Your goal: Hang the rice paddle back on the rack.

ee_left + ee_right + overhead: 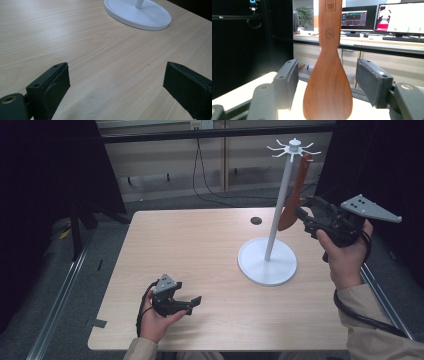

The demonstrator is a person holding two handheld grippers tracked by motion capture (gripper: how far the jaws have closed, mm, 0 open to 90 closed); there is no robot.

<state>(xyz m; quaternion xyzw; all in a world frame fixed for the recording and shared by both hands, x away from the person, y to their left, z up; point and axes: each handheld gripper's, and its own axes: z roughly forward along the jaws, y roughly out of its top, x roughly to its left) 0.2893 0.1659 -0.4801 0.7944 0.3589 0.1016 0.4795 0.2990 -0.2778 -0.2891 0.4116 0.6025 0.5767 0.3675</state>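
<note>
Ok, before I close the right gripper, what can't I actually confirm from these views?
- How the wooden spatula hangs on the white rack: too small in the high view, cut off by the top edge in the right gripper view.
- Whether the right gripper pads touch the spatula: the blade hides any gap behind it.
- The rack's pole, cut off by the top edge in the left gripper view.

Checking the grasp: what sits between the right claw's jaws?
The wooden spatula, hanging from the white rack, sits between the right claw's open jaws, untouched, per the right gripper view.
</note>
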